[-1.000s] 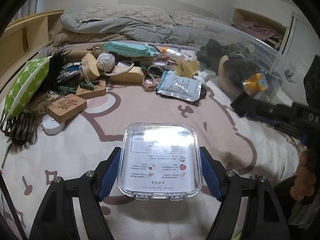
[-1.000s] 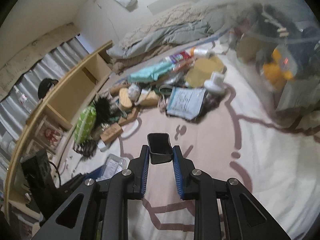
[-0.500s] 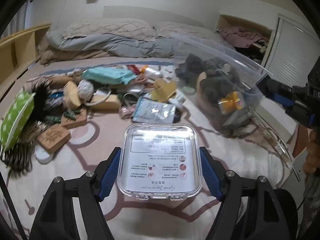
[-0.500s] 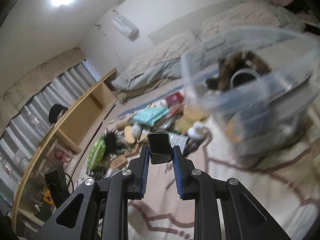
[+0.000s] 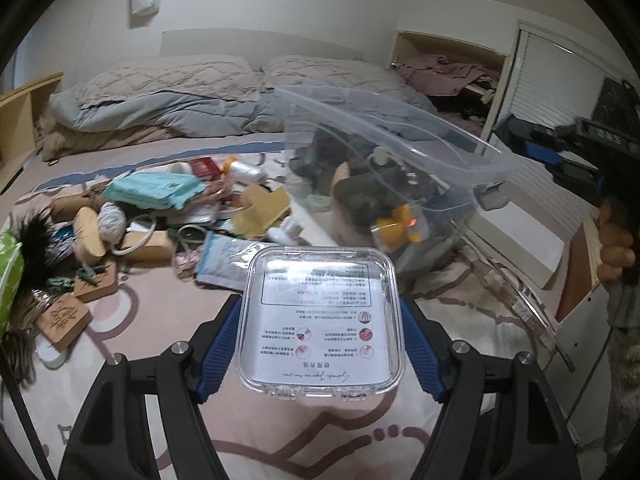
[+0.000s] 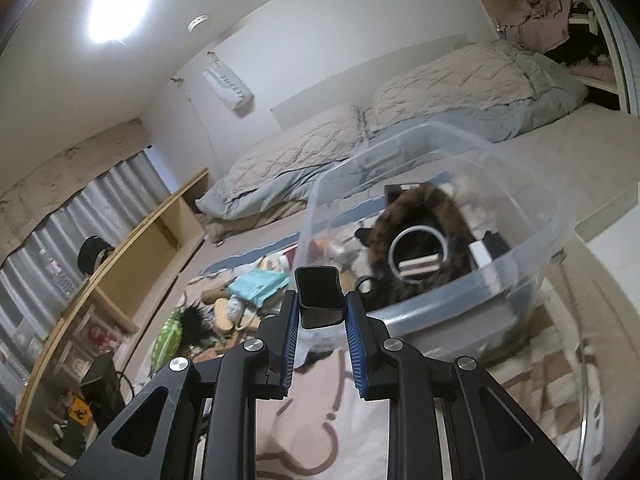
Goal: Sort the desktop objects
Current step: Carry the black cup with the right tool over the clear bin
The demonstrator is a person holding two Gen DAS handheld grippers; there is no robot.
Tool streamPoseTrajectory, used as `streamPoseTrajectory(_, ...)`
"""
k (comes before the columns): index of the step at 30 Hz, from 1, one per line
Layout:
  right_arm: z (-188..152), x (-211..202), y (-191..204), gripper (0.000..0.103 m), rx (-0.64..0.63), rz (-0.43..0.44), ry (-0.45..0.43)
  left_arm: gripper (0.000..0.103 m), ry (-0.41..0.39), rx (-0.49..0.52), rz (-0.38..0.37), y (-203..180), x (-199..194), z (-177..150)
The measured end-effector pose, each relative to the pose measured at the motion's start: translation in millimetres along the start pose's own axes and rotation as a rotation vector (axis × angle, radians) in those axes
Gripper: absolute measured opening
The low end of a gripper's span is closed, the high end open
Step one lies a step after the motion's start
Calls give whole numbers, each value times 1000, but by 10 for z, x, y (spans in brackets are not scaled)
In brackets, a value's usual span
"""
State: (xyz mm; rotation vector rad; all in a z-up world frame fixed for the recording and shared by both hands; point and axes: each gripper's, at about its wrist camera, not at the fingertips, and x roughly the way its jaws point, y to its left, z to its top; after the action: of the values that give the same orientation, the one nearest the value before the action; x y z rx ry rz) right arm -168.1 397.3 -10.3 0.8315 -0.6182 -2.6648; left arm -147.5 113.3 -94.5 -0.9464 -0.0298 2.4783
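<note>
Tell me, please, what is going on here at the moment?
A person is sorting clutter off a bed. The left tool grips a flat clear box; the right tool pinches a small black case. Both are held near the clear storage bin, which already holds several things. A pile remains on the bedspread.

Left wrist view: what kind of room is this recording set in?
Most likely a bedroom. A bed with pillows and a grey duvet fills the view, with clothes heaped in an open closet beside it.
</note>
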Motion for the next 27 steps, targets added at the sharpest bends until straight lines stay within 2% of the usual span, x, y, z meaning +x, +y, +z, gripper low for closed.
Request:
streamPoseTrajectory(6, 202, 228, -103, 24, 27, 0, 39, 76, -1, 18, -27, -128, 50, 49)
streamPoseTrajectory(13, 467, 851, -99, 24, 81, -8, 128, 76, -5, 24, -28, -194, 73, 99)
streamPoseTrajectory(21, 945, 1286, 23, 24, 88, -59, 196, 76, -19, 32, -25, -198, 99, 173)
streamPoseTrajectory(27, 1255, 1705, -120, 24, 178, -103, 270, 76, -48, 39, -14, -97, 98, 276)
